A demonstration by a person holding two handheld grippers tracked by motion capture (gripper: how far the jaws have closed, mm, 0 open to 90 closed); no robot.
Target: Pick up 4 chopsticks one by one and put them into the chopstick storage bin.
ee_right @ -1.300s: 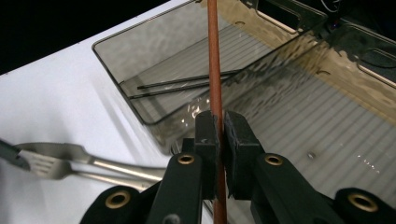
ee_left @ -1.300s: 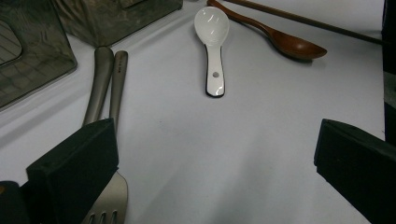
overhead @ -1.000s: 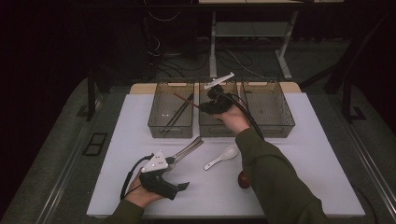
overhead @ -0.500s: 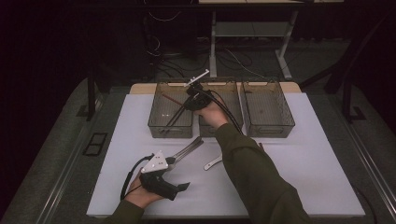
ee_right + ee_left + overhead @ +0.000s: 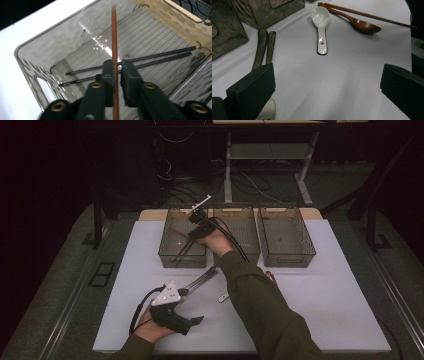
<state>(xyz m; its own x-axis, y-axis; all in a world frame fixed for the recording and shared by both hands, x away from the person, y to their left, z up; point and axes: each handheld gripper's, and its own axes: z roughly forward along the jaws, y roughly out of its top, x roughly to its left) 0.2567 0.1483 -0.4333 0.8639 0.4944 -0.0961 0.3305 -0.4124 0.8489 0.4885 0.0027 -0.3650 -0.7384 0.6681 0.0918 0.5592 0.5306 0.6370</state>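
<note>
Jaws on the right gripper have just been easing apart a little, with a brown chopstick between them; one pad is right against it, and there's a thin gap on the other side, so the squeeze looks loose at best. From the high view that gripper hangs over the left bin, the far-left one of three clear bins in a row, and the stick pokes down into it. Two black chopsticks already lie on that bin's ribbed floor. The middle bin and right bin sit just beside it. The left gripper rests near the front edge of the white mat, jaws wide apart with nothing between them. Ahead of it in the left gripper view: a white spoon, a wooden spoon, another brown chopstick just behind that, and two metal handles lying side by side on the left.
</note>
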